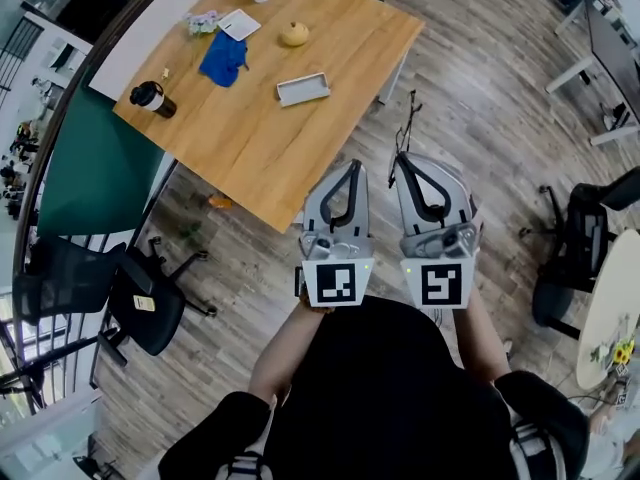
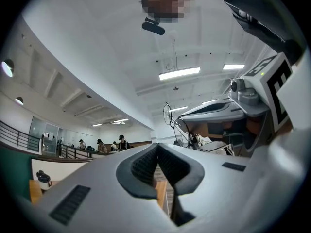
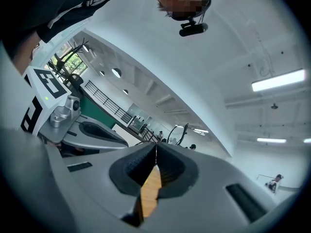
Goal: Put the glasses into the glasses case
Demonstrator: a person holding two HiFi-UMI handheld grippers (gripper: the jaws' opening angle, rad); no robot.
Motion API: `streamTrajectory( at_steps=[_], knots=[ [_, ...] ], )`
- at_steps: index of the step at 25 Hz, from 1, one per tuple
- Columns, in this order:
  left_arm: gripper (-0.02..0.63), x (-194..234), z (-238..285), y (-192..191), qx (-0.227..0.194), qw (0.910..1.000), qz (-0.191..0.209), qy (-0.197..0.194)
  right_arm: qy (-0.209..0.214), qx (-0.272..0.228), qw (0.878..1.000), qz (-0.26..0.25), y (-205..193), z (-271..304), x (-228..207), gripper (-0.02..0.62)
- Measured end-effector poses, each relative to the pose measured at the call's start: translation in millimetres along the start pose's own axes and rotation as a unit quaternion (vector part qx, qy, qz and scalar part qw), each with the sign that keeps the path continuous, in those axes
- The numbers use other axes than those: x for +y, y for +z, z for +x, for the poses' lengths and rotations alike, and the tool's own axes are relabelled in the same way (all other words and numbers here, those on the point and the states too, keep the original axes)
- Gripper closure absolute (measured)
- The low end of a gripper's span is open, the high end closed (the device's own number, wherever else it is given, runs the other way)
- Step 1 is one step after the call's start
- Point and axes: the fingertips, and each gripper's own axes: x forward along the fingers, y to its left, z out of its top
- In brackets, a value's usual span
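Surface: wooden surface (image 1: 300,158) ahead of me, with the glasses case (image 1: 303,88) lying on it near a blue cloth (image 1: 222,58).
Left gripper (image 1: 351,165): jaws clenched, nothing between them.
Right gripper (image 1: 404,157): jaws clenched on the glasses (image 1: 407,128), which hang over the floor just beside the surface's edge.
Writing: black-and-white square markers on each cube (image 1: 338,281).

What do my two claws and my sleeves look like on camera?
The left grey plastic claw and the right grey plastic claw match: light grey moulded shells tapering to narrow tips, lined with black ribbed pads. Each carries a white cube printed with black square markers at its rear. No cables show. The person wears a black top with white-striped sleeves.
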Motion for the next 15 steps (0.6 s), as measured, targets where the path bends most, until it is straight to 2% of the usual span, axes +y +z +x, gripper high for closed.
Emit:
streamTrajectory(
  at_steps=[5,8,15],
  knots=[
    [0.586,18.9,31.1,-8.8,-0.008,0.9989,-0.039,0.024,0.026,0.001,1.0,-0.001,-9.5,31.7,-13.4,0.584],
    [0.586,26.8,45.8,-13.5,-0.006,0.999,-0.03,0.033,0.037,-0.001,0.999,0.009,-15.7,49.8,-20.2,0.584],
    [0.586,49.9,70.7,-26.0,-0.009,0.9965,-0.05,0.066,0.066,-0.012,0.998,0.006,-21.9,87.1,-22.8,0.584]
  ],
)
